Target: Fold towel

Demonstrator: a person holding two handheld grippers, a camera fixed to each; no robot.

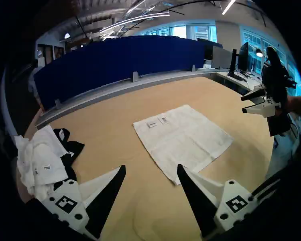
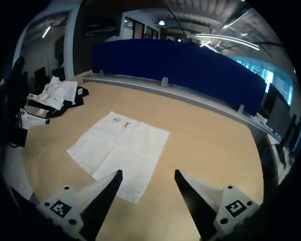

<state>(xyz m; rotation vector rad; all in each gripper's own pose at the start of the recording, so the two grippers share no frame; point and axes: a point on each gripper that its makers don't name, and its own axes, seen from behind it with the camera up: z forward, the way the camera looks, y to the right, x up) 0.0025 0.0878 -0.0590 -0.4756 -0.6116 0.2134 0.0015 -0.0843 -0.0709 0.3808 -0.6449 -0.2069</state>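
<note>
Risk begins at the left claw [image 1: 150, 166], which hangs released and empty, fingers spread wide above the desk [image 1: 110, 120], with the nearest corner of the white towel [image 1: 182, 138] just past its right finger. The right claw [image 2: 148, 171] is likewise spread and holds nothing. It hovers by another near corner of the towel, approaching from the opposite side.

The towel lies flat and spread out in the middle of the desk, well apart from every edge. Two small labels [image 1: 157, 121] sit on its border facing the far edge, where a blue partition [image 1: 118, 60] stands. A heap of white and black cloths [image 1: 42, 160] rests toward the desk's left end, well apart from the towel.

Nothing is gripped yet, so the likeliest failure is a poor pinch. A finger that comes down on bare wood beside the corner would probably skid, pushing the cloth into a ridge instead of lifting it. Whether the towel is one layer or several cannot be told, so a shallow bite might catch only the top sheet.

If one claw lifts sooner or higher than the other, the fold would likely land skewed, with edges mismatched. The smooth desk may also let the whole towel slide when it is pulled.
</note>
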